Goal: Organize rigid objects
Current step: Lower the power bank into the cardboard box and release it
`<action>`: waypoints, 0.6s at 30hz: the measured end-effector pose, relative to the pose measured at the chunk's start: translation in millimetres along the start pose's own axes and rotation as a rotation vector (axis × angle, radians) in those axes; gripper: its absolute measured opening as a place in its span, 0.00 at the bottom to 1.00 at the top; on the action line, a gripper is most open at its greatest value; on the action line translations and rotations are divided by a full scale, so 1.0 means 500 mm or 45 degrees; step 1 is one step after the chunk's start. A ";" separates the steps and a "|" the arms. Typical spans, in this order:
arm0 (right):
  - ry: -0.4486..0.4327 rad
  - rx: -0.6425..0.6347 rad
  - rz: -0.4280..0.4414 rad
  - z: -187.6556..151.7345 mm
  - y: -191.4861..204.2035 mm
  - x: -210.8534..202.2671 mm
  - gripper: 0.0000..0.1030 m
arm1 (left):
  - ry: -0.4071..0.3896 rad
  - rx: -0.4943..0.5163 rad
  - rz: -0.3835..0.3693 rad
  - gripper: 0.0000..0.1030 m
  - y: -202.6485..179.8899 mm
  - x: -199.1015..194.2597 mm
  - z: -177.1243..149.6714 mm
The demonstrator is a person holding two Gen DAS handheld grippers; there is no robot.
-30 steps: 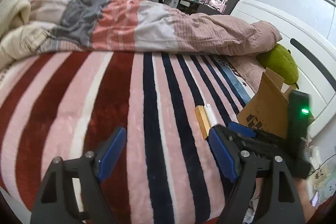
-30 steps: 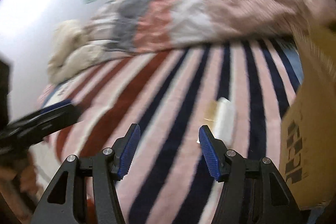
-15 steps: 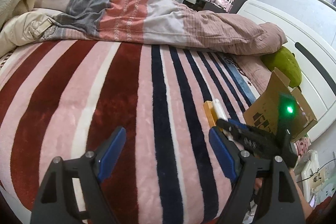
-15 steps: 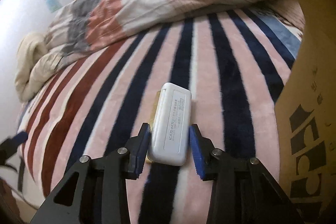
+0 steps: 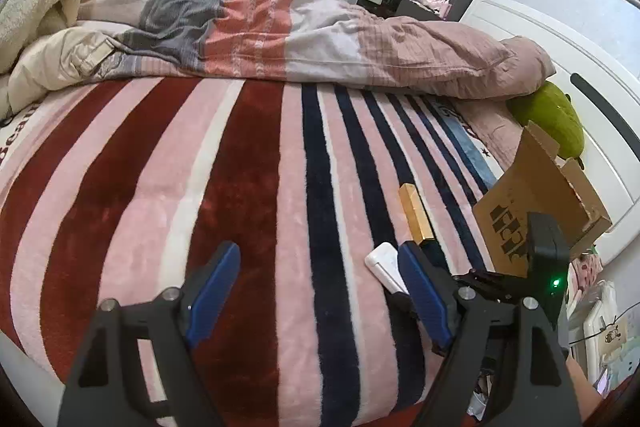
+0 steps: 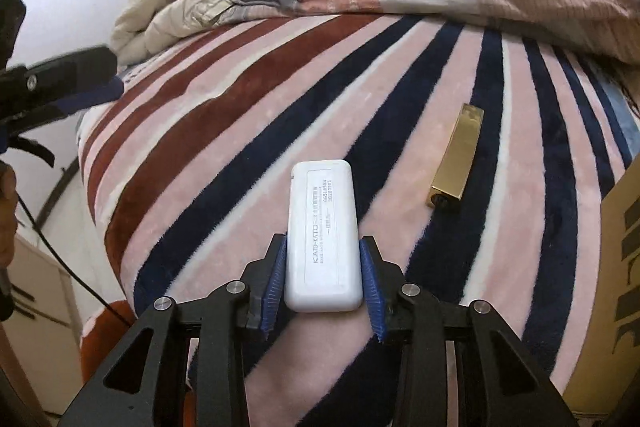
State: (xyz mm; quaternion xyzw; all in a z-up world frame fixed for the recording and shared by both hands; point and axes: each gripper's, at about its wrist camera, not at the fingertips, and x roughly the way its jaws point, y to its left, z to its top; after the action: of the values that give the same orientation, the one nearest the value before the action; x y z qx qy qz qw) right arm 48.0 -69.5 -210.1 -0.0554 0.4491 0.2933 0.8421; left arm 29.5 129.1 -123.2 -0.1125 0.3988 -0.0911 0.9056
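Observation:
My right gripper (image 6: 323, 251) is shut on a flat white rectangular case (image 6: 323, 235) with printed text and holds it just above the striped blanket (image 6: 224, 115). The case's far end also shows in the left wrist view (image 5: 383, 265). A gold rectangular bar (image 6: 456, 163) lies on the blanket to the right of the case; it also shows in the left wrist view (image 5: 416, 213). My left gripper (image 5: 320, 269) is open and empty over the blanket, left of the right gripper.
A cardboard box (image 5: 536, 203) stands open at the bed's right side, also at the right edge of the right wrist view (image 6: 616, 267). A rumpled quilt (image 5: 280, 27) lies across the far bed. A green plush (image 5: 556, 121) rests by the white headboard (image 5: 560, 67).
My right gripper closed on the white case and lifted it back and left, away from the gold bar it lay beside. The left gripper stayed open.

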 end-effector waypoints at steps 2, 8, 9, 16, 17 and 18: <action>-0.007 -0.008 -0.014 0.002 0.001 0.003 0.31 | 0.025 -0.001 -0.020 0.76 0.000 0.014 0.002; -0.081 -0.105 -0.045 0.016 0.041 -0.025 0.30 | 0.088 0.011 -0.143 0.76 -0.035 0.047 0.026; -0.113 -0.107 -0.025 0.024 0.046 -0.044 0.30 | 0.086 0.015 -0.164 0.76 -0.046 0.045 0.032; -0.386 -0.181 0.048 0.082 0.061 -0.236 0.30 | 0.001 0.148 -0.398 0.50 -0.188 -0.015 0.113; -0.412 -0.180 0.050 0.086 0.055 -0.256 0.30 | -0.010 0.164 -0.452 0.43 -0.215 -0.023 0.128; -0.446 -0.170 0.051 0.090 0.042 -0.285 0.30 | -0.013 0.180 -0.474 0.41 -0.234 -0.027 0.137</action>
State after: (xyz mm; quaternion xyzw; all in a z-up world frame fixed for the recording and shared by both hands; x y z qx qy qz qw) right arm 8.4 -99.6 -67.3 -0.0504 0.2763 0.3444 0.8959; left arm 62.9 29.5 -36.5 -0.1209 0.3591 -0.2839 0.8808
